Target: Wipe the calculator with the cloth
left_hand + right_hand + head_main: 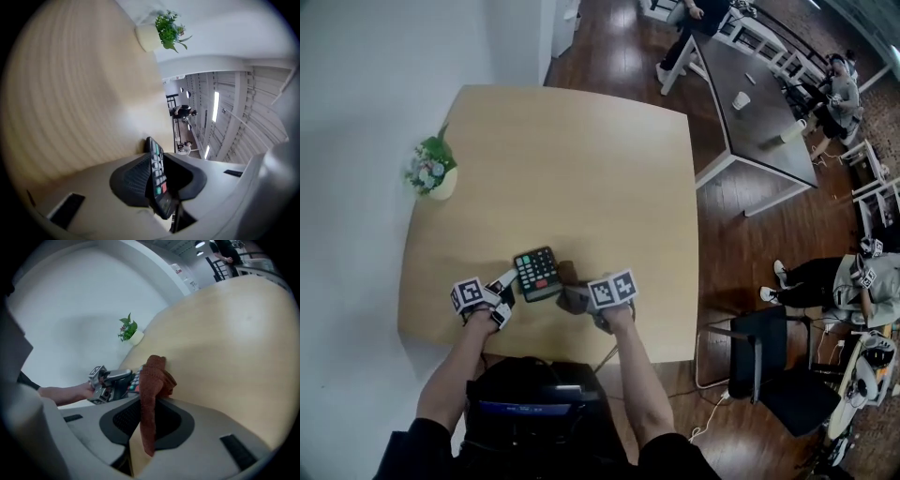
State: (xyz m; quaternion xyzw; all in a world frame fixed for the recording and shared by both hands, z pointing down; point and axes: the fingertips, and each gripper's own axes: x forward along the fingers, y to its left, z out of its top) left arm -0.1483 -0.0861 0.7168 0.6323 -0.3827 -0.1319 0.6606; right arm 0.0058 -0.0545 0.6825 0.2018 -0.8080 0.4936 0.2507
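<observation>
Between your left gripper's jaws the calculator sits clamped by one side, its near end hidden between them; your right gripper pinches the brown cloth, which its marker cube mostly covers from above, just beside the calculator. Both forearms reach forward over the table's near edge

The left arm and right arm reach forward, side by side; the left gripper angles inward, jaws clamped on the calculator; the right gripper angles inward too, jaws pinching the cloth; their tips sit near each other.
</observation>
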